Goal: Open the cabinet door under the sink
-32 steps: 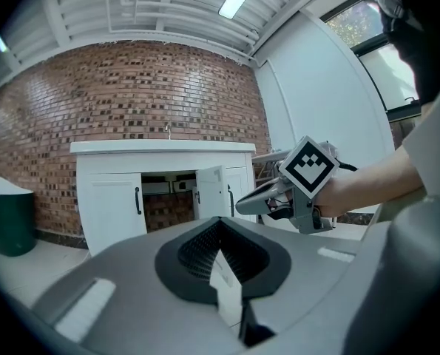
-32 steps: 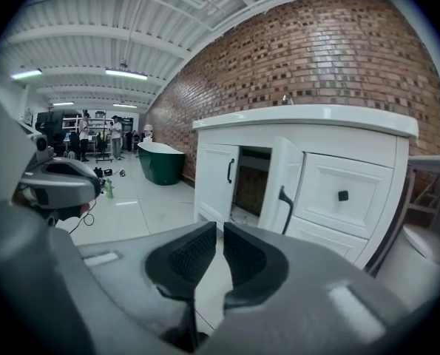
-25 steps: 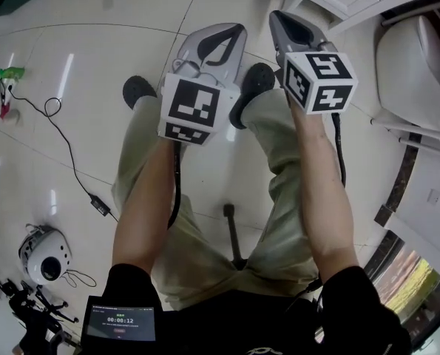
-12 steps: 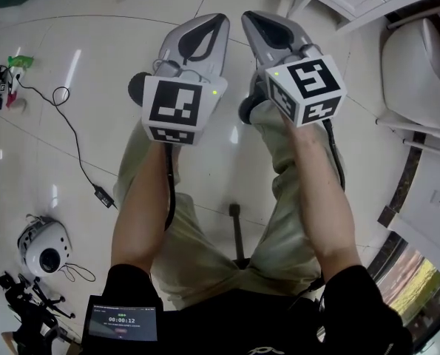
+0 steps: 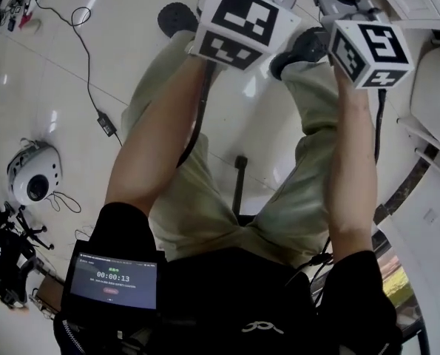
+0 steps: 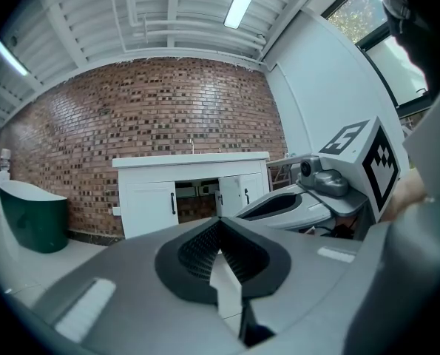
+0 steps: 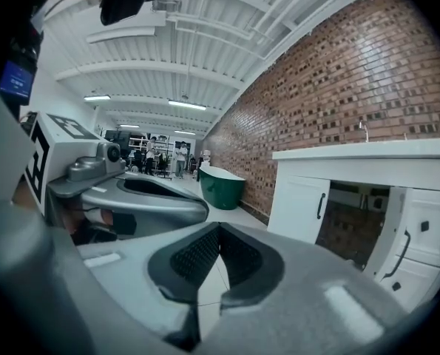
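Note:
The white sink cabinet [image 6: 192, 163] stands against a brick wall, some way ahead in the left gripper view. Its left door [image 6: 147, 207] is closed, with a dark handle [image 6: 173, 203]. Beside it is a dark open gap [image 6: 197, 198], then the right door [image 6: 242, 191]. In the right gripper view the cabinet [image 7: 367, 155] is at the right, and its right door [image 7: 421, 231] stands slightly ajar. My left gripper [image 6: 220, 231] and right gripper [image 7: 218, 235] are both shut on nothing, side by side in the air, apart from the cabinet. In the head view only their marker cubes show, the left one [image 5: 243, 22] and the right one [image 5: 367, 50].
A green bathtub [image 6: 27, 217] [image 7: 223, 186] stands left of the cabinet. On the glossy floor lie a black cable [image 5: 83, 32] and a round white device [image 5: 31, 172]. A white fixture [image 5: 438, 95] is at the right. People stand far off [image 7: 164, 157].
Both grippers have moved up and away toward the top of the head view, so their jaws now leave that frame. The jaws stay shut.

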Action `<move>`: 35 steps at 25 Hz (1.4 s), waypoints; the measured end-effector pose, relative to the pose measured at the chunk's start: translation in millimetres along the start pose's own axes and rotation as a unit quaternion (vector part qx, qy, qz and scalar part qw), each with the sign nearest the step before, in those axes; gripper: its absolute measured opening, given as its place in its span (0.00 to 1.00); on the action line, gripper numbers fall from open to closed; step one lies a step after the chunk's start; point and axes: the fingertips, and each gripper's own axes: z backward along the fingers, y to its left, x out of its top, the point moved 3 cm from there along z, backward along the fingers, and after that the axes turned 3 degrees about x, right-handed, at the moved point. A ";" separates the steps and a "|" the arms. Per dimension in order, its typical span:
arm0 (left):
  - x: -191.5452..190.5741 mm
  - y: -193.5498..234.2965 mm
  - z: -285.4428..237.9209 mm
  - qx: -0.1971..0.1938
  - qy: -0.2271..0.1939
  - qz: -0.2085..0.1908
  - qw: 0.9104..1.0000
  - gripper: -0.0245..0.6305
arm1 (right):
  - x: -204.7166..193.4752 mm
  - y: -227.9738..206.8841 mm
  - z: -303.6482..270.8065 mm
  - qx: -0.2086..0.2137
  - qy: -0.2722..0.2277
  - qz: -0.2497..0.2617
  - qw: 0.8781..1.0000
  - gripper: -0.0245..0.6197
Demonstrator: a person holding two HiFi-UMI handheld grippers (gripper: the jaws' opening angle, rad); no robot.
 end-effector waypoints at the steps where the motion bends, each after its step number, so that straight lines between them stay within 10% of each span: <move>1: 0.9 -0.5 0.3 -0.001 -0.001 -0.001 1.000 0.06 | 0.3 0.4 0.2 -0.001 -0.001 0.001 1.000 0.03; 35: 1.8 -4.6 0.6 -0.006 -0.006 -0.004 1.000 0.06 | -7.4 3.2 -2.9 0.006 0.022 -0.010 1.000 0.02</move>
